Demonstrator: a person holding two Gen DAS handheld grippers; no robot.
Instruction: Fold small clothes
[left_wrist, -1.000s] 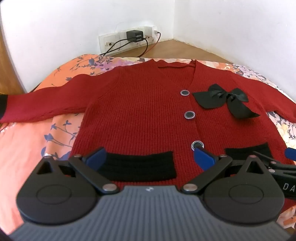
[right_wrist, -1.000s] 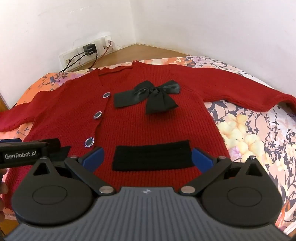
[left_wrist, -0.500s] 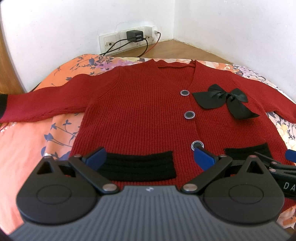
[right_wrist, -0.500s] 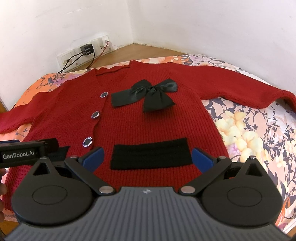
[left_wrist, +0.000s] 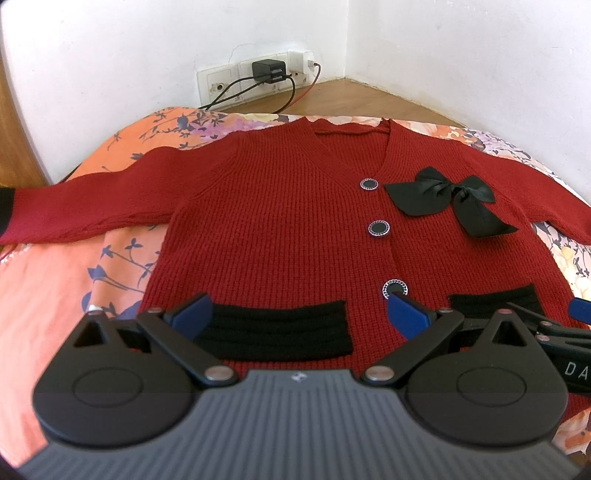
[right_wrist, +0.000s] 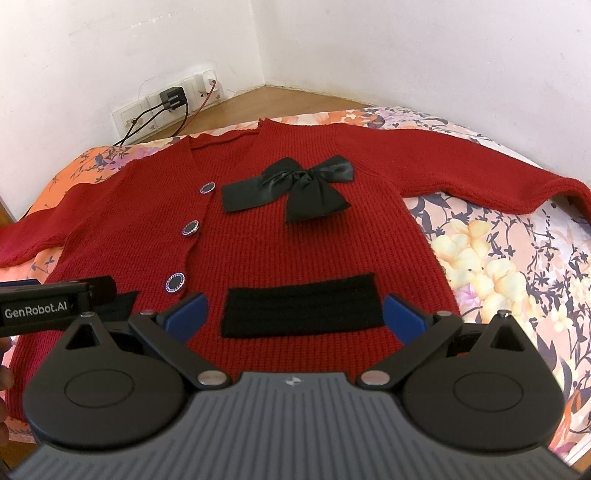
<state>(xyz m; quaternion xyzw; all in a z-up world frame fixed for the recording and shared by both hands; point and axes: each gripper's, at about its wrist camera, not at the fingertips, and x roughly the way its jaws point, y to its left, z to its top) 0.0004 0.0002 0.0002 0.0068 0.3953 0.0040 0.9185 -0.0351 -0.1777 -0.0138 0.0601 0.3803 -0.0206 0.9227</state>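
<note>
Both sets of jaws stand wide apart and hold nothing. The left gripper (left_wrist: 299, 314) hangs over the near hem of the red cardigan (left_wrist: 280, 221), above its left black pocket band (left_wrist: 277, 332); the right gripper (right_wrist: 293, 314) hangs just beside it, over the right pocket band (right_wrist: 301, 308). The cardigan lies flat and buttoned on a floral bedsheet (right_wrist: 498, 258), sleeves spread to both sides, a black bow (right_wrist: 295, 188) on its right chest. A wall socket strip (left_wrist: 258, 79) sits far behind.
</note>
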